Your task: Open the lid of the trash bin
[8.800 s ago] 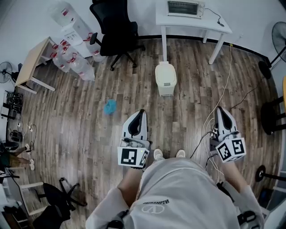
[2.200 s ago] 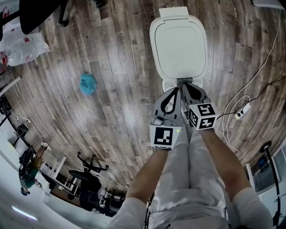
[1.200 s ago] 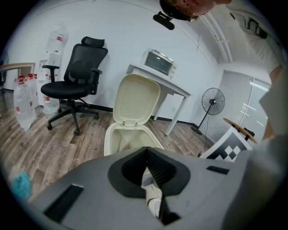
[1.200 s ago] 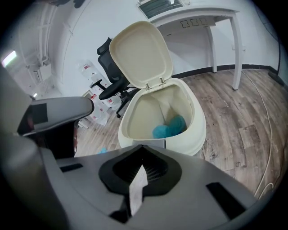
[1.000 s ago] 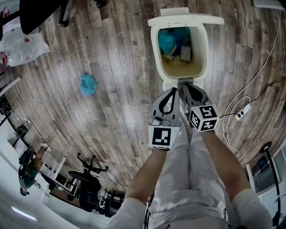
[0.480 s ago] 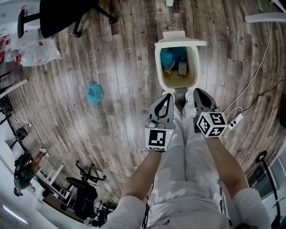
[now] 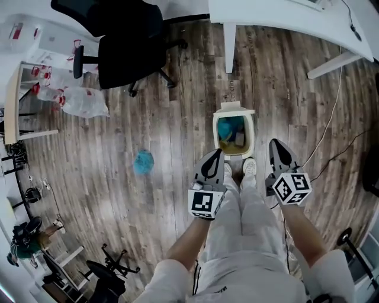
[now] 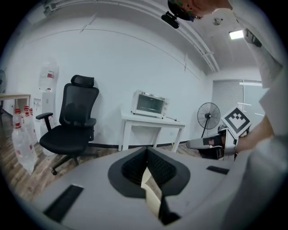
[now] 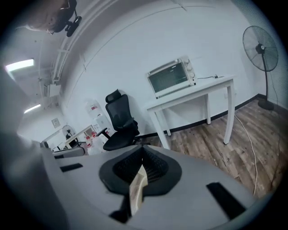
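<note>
Grey two-jaw left gripper and matching right gripper, each with jaws closed together on nothing.
Just beyond them and the white shoes, the small cream plastic trash bin is seen on the wood-plank floor, its lid raised at the far edge and teal rubbish exposed inside.

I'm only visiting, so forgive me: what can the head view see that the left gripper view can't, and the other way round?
Only the head view shows the open bin with rubbish inside, the blue wad on the floor and the person's legs. Only the left gripper view shows the fan and the ceiling light. Both show the black chair, the white table and the right tongs.
</note>
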